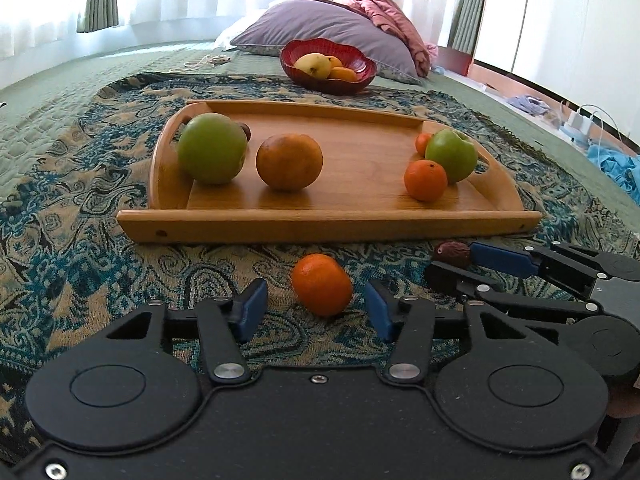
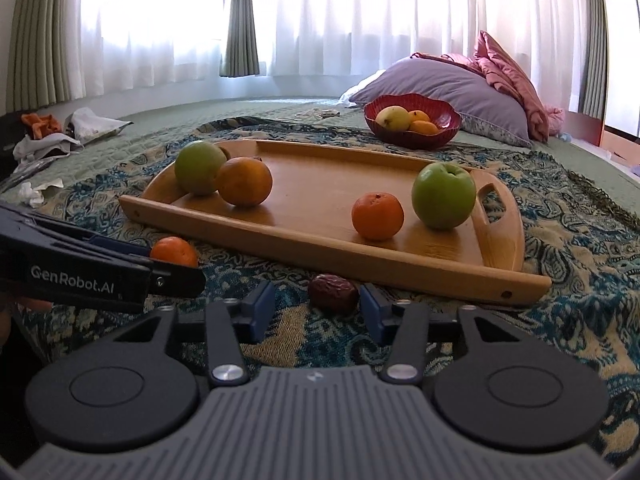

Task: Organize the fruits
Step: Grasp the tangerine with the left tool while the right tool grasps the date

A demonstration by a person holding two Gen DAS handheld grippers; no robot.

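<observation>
A wooden tray (image 1: 320, 224) (image 2: 400, 268) lies on a patterned blanket. It holds two green apples (image 1: 212, 148) (image 1: 452, 154), a large orange (image 1: 289, 162) and small tangerines (image 1: 425, 180). My left gripper (image 1: 316, 308) is open, its pads on either side of a loose tangerine (image 1: 322, 284) on the blanket, apart from it. My right gripper (image 2: 318, 306) is open around a dark red date (image 2: 334, 292), which also shows in the left wrist view (image 1: 452, 254). The loose tangerine shows in the right wrist view (image 2: 174, 252) behind the left gripper's fingers.
A red bowl (image 1: 360, 80) (image 2: 412, 136) with a yellow pear and oranges stands beyond the tray, in front of a purple pillow (image 1: 320, 28). Crumpled cloths and paper (image 2: 60, 136) lie far left on the bed. Cables and chargers (image 1: 580, 120) lie at the right edge.
</observation>
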